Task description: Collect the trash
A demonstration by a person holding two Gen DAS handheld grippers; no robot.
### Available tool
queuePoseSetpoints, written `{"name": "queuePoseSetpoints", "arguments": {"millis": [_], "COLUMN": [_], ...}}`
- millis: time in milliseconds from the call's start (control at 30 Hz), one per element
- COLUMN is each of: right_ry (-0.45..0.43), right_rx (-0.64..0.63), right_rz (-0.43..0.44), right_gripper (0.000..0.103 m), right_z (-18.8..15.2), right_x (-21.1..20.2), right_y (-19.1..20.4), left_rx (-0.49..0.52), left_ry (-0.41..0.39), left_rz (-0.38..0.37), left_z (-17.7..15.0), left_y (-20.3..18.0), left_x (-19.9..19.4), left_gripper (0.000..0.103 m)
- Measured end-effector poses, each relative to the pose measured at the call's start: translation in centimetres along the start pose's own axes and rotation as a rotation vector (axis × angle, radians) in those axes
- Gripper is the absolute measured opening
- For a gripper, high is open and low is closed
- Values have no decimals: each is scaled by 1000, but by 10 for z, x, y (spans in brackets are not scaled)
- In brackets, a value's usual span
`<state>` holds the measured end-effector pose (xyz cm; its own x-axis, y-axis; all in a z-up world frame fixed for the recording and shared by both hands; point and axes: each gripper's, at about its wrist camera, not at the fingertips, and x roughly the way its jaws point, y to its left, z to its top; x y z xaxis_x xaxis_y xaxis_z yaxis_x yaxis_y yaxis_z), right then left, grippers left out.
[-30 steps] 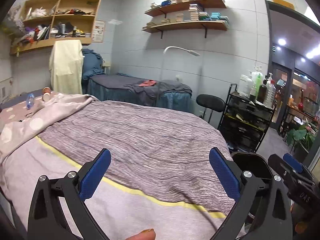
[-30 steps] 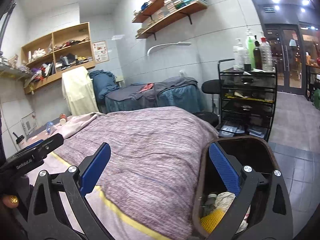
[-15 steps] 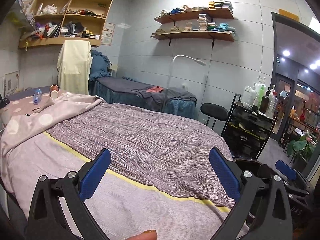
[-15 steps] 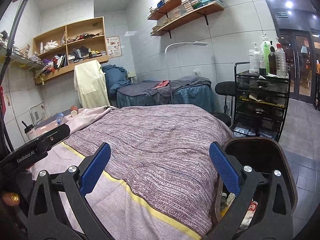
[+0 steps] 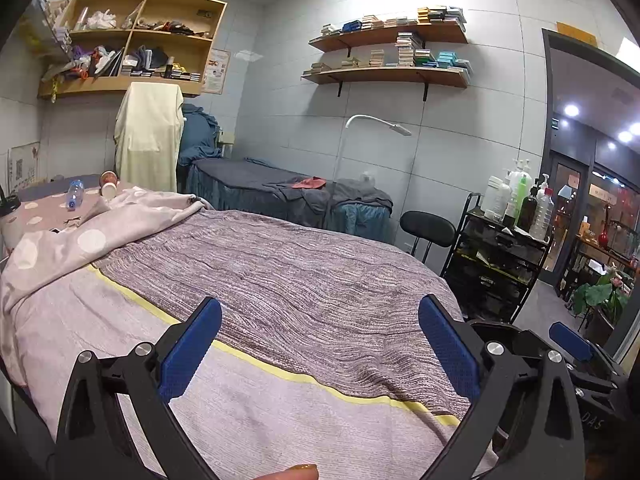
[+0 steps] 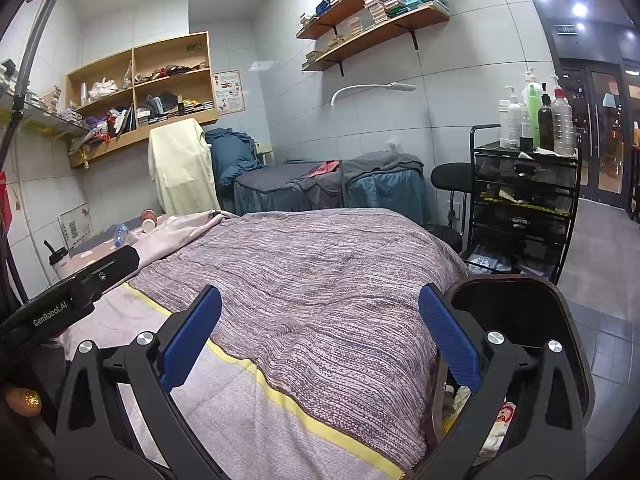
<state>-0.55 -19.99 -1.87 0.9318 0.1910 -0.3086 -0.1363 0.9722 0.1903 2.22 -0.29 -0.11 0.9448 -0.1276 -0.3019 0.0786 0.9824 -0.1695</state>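
Both grippers hang open and empty over the near end of a bed with a purple striped cover [image 5: 304, 280]. My left gripper [image 5: 320, 344] points along the bed; my right gripper [image 6: 320, 340] does the same from further right. At the far head of the bed lie a clear plastic bottle [image 5: 74, 194] and a pair of paper cups [image 5: 108, 184], also seen as the bottle [image 6: 120, 235] and cups [image 6: 149, 220]. A dark trash bin [image 6: 536, 312] stands on the floor by the bed's right corner, holding crumpled trash [image 6: 500, 420].
A polka-dot blanket [image 5: 60, 240] is bunched at the bed's far left. A lidded drink cup [image 6: 58, 264] stands left of the bed. A black cart with bottles [image 6: 524, 200] and a black stool [image 5: 428, 228] are to the right, a second bed [image 5: 280, 192] behind.
Both grippers rose and tilted up, so the bed's far end shows more fully and the bin sits lower in the right wrist view. The jaws stayed open.
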Motion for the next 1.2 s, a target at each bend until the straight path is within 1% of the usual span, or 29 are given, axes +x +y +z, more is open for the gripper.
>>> {"name": "queuePoseSetpoints", "arguments": {"millis": [200,1200], "right_ry": [-2,5], "right_rx": [-2,14], "right_rz": [1,3], "right_gripper": [97,97], "right_z": [1,0], "right_x": [0,2], "right_y": [-1,-7], "left_rx": [3,15], "left_ry": [-9,-1], "left_rz": [4,6], "left_z": [1,1], "left_y": [0,-3], "left_x": [-2,-1], "left_gripper": [97,97]}}
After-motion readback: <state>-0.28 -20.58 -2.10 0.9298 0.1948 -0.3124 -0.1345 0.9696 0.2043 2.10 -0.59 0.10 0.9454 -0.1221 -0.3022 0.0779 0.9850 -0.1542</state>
